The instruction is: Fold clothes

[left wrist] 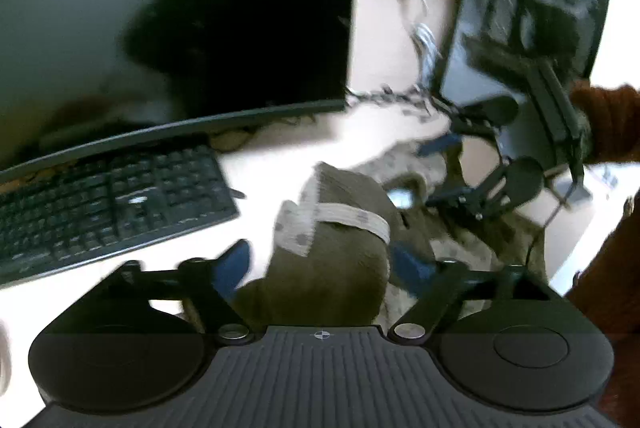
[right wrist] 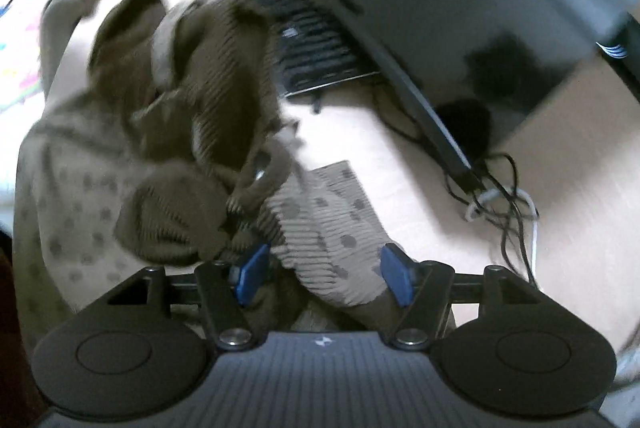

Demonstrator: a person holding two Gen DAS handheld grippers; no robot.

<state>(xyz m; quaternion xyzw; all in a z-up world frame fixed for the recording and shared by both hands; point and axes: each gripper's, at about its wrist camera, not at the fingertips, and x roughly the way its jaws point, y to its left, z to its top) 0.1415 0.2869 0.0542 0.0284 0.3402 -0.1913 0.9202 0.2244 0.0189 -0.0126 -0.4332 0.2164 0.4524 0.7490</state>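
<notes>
- Two claws over one garment (left wrist: pixel 332 268), a brown ribbed knit with a pale dotted part and trim, lying heaped on the white desk (left wrist: pixel 280 144).
- My left gripper (left wrist: pixel 324 264): jaws wide, blue pads either side of a raised hump of the brown cloth. Pads look clear of the fabric; nothing gripped, as far as I can tell.
- My right gripper (right wrist: pixel 324 276): jaws partly apart, the pale dotted ribbed edge lying between the pads. No squeeze visible; I judge it loose, not held.
- From the left wrist view, the right claw sits at the far right of the pile, my rust-coloured sleeve (left wrist: pixel 608 124) behind it.
- Keyboard (left wrist: pixel 108 204) lies near left of the garment, monitor (left wrist: pixel 172 12) beyond it; cables (right wrist: pixel 504 196) trail at the right in the right wrist view.
- Progress: little to show. Cloth is bunched and crumpled, no flat layer, no clean fold line.
- Left to do: spread it flat, find edges or sleeves, fold. Frames are blurred, so detail is uncertain.
</notes>
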